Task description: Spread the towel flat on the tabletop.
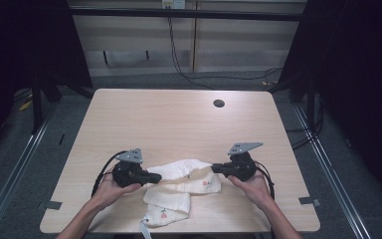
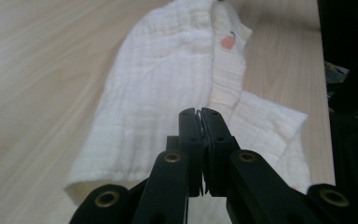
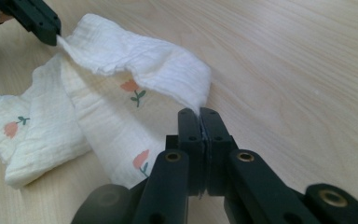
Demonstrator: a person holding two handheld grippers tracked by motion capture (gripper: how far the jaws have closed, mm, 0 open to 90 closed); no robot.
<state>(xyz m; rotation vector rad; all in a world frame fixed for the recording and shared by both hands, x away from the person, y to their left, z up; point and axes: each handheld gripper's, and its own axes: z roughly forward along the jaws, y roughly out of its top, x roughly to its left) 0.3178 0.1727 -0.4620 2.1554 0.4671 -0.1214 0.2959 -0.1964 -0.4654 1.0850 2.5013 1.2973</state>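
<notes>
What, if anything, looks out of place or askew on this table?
Nothing damaged or spilled. The white cloth lies crumpled near the front edge of the table, one layer pinched between the left gripper and right gripper.

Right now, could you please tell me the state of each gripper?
Left gripper: closed, pinching one end of the white cloth.
Right gripper: closed, pinching the other end of the same cloth.
</notes>
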